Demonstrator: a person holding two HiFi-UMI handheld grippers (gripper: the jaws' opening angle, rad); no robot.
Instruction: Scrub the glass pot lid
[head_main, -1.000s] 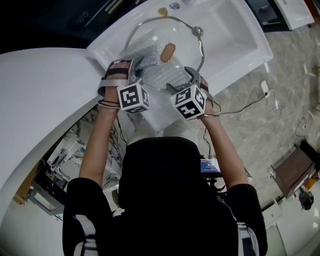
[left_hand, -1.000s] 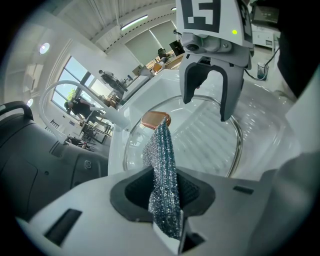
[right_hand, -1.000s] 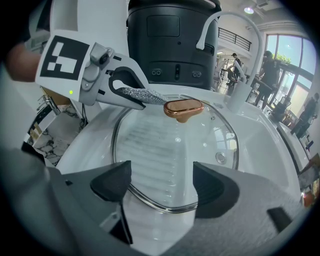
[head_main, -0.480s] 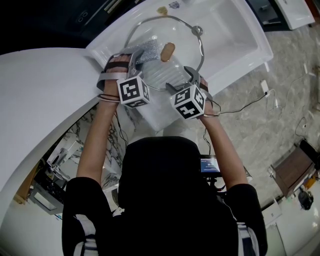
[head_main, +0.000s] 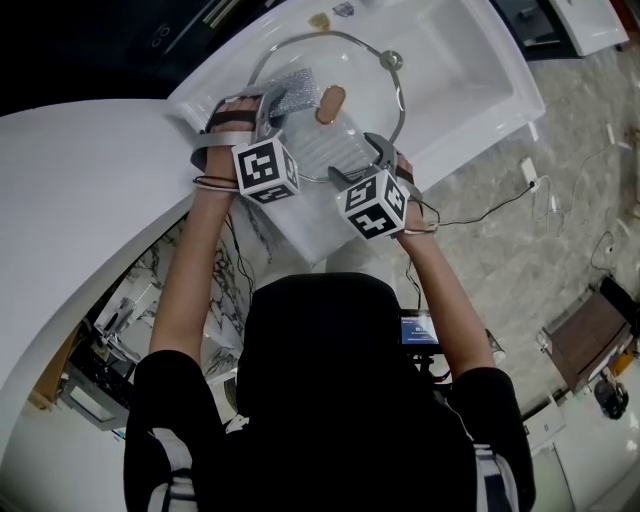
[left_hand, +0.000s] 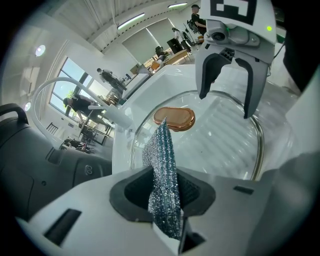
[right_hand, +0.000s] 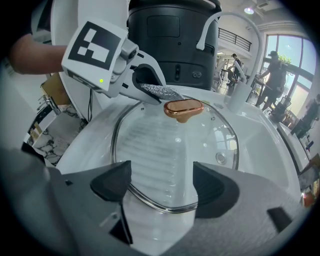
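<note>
Lid position: the glass pot lid (head_main: 362, 100) is laid flat, knob up, on the ribbed floor of the white sink (head_main: 470, 70), its metal rim close to the sink's near edge.
Lid details: a copper-coloured knob (right_hand: 183, 108) is set at the middle, and a small steam vent (right_hand: 220, 158) is seen in the glass toward the rim.
Left tongs: the left tongs (left_hand: 162, 192) are clenched on a silvery mesh scrubber (left_hand: 162, 165), which is held on edge with its free end just beside the knob; contact with the glass cannot be confirmed.
Right tongs: the right tongs (right_hand: 162, 187) are released, with the jaws apart and nothing pinched; the lid's near rim is framed in the gap.
Step in hand: scrubbing near the knob is judged to be under way, with the right tongs placed ready to steady the lid.
Handling: the lid is judged stiff, fairly heavy and breakable. If the glass is wet it would be slippery, so it can be expected to slide or spin under sideways strokes.
Where to hold: the metal rim or the knob is judged the safest purchase; bare glass is best avoided.
Scrubber: it is judged soft and light, so moderate downward pressure will be needed.
</note>
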